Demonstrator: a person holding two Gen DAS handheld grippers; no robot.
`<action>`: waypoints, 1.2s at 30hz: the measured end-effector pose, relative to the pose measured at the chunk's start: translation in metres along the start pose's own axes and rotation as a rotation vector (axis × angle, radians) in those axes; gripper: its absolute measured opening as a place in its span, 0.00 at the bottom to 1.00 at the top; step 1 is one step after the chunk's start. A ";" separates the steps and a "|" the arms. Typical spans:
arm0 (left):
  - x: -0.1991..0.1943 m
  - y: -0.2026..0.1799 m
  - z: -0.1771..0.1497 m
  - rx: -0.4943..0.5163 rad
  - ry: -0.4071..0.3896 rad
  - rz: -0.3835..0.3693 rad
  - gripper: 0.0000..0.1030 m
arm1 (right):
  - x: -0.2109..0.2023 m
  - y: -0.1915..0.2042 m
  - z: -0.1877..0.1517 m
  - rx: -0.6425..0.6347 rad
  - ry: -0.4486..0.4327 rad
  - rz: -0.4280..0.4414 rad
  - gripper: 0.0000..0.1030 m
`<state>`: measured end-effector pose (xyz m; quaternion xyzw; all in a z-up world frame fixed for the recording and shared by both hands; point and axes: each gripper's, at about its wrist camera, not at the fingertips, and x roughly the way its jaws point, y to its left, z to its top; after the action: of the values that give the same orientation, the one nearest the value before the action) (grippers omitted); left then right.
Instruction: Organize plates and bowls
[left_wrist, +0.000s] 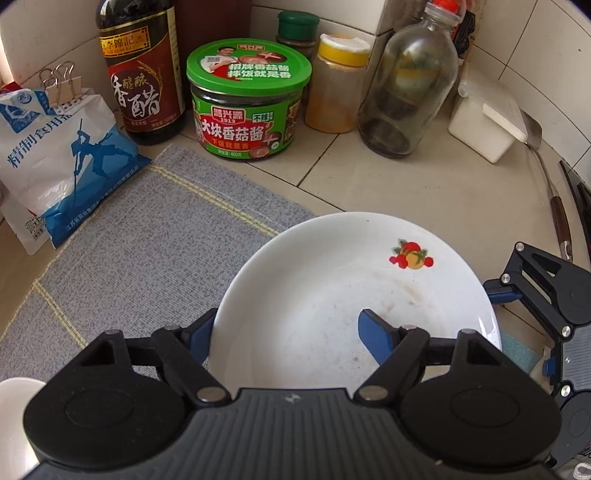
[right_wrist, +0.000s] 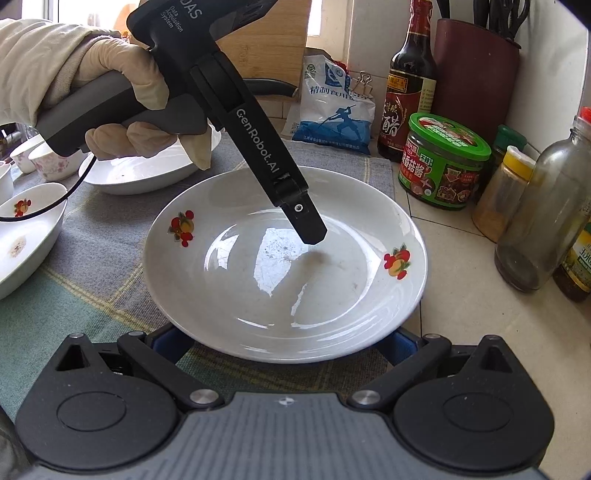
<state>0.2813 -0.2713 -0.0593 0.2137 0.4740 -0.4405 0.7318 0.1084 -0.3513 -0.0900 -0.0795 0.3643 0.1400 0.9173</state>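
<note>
The left gripper (left_wrist: 284, 332) is standing with its jaws partway apart, straddling the near-left rim of the white plate (right_wrist: 284, 280): one blue pad is sitting outside and under the rim, the other is reaching over the glossy basin, and whether the pads are actually pressing the rim I cannot tell. The right gripper (right_wrist: 288, 343) is sitting at the plate's near edge in its own view, its blue fingers spread wide and disappearing beneath the rim on either side, so its grip cannot be judged either. The plate is round, so it has no long axis; it is facing open side up, lying partly over the edge of a grey woven mat (left_wrist: 155, 236) and partly over the beige tiled counter (left_wrist: 424, 177). It is smooth glazed ceramic, shallow and deep-welled, carrying small red-and-orange fruit decals on its rim and faint brownish smears in its bottom. A gloved hand (right_wrist: 129, 103) is holding the left tool's handle. Behind the plate a green-lidded jar (left_wrist: 247, 99) of dark sauce is standing, next to a dark vinegar bottle (left_wrist: 142, 70), a clipped salt bag (left_wrist: 62, 162), a yellow-capped spice jar (left_wrist: 338, 85) holding orange powder, and a nearly empty clear glass bottle (left_wrist: 410, 85). To the left more white dishes (right_wrist: 147, 173) and small flowered bowls (right_wrist: 48, 162) are resting on the mat.
</note>
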 end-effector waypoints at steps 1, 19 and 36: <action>0.000 -0.001 0.000 0.006 -0.001 0.005 0.77 | 0.001 0.000 0.000 0.004 -0.004 0.000 1.00; -0.032 -0.012 -0.017 0.067 -0.064 0.115 0.85 | -0.007 0.008 -0.001 0.077 0.000 -0.033 1.00; -0.114 -0.033 -0.079 -0.002 -0.172 0.155 0.86 | -0.044 0.065 -0.011 0.053 -0.004 -0.021 1.00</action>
<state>0.1949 -0.1799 0.0084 0.2105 0.3917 -0.3989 0.8019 0.0499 -0.3015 -0.0706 -0.0588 0.3653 0.1209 0.9211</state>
